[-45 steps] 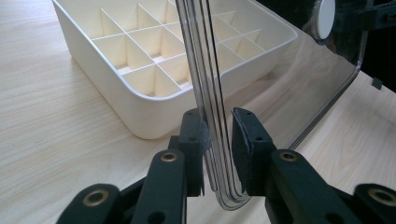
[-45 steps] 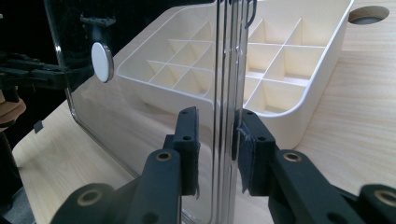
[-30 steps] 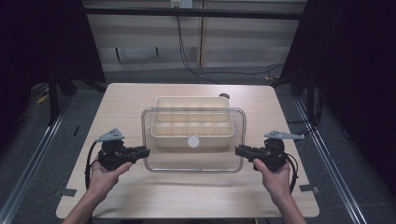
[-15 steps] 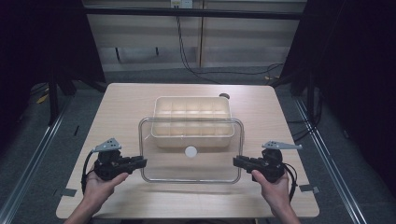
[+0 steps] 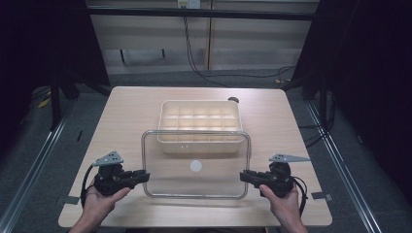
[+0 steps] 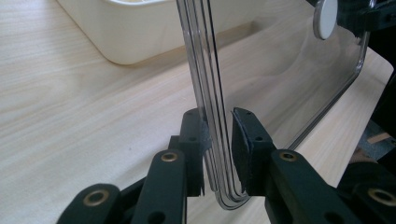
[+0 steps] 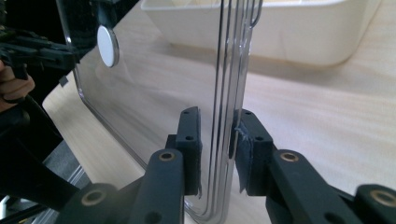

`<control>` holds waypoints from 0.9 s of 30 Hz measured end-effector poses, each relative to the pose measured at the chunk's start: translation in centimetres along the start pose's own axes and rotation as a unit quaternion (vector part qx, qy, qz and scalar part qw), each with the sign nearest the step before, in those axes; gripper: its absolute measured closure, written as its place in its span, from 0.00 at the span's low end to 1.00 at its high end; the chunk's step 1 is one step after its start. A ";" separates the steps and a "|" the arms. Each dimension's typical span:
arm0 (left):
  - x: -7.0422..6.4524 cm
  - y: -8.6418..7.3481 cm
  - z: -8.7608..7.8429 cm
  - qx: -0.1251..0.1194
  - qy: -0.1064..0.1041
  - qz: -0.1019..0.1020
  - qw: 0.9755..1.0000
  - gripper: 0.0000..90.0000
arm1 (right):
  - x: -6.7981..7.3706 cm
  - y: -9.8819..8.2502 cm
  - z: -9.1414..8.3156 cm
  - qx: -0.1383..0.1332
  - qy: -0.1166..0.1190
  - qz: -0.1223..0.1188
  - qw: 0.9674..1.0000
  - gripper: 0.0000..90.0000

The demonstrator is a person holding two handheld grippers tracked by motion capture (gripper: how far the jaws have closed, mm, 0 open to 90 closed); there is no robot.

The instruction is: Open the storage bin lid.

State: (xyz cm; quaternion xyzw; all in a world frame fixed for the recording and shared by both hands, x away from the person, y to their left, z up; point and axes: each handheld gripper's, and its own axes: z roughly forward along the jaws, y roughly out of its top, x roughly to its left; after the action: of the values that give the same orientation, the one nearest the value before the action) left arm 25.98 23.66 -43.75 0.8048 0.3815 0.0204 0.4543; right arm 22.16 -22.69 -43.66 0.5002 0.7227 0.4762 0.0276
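Left gripper (image 5: pixel 141 176) and right gripper (image 5: pixel 247 177) are each clamping an edge of the clear lid (image 5: pixel 196 180), holding it just in front of the cream compartment box (image 5: pixel 200 121). Risk: uneven pull is twisting the lid, letting it slip from the pads.

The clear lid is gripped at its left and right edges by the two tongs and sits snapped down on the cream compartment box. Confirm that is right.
Not quite. The clear lid is gripped by the left tongs and right tongs, but the high view shows it held off the cream compartment box, nearer the person, overlapping only the box's near edge.
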 end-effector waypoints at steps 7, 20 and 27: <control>-1.0 -1.3 0.5 0.019 -0.011 0.002 1.000 0.83 | -0.4 -2.0 -0.4 0.013 -0.001 0.015 1.000 0.81; -0.7 -2.7 1.8 0.055 -0.024 -0.011 0.998 0.82 | -1.1 -3.5 0.2 0.035 -0.004 0.027 0.999 0.81; -0.5 -2.5 2.5 0.059 -0.021 -0.012 0.998 0.79 | -1.7 -3.6 0.8 0.045 -0.012 0.033 0.998 0.78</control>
State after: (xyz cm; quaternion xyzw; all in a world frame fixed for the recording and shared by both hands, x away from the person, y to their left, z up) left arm 25.05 22.29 -46.91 0.8259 0.3823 -0.0249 0.4137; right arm 20.90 -23.64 -47.44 0.5302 0.7264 0.4374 -0.0017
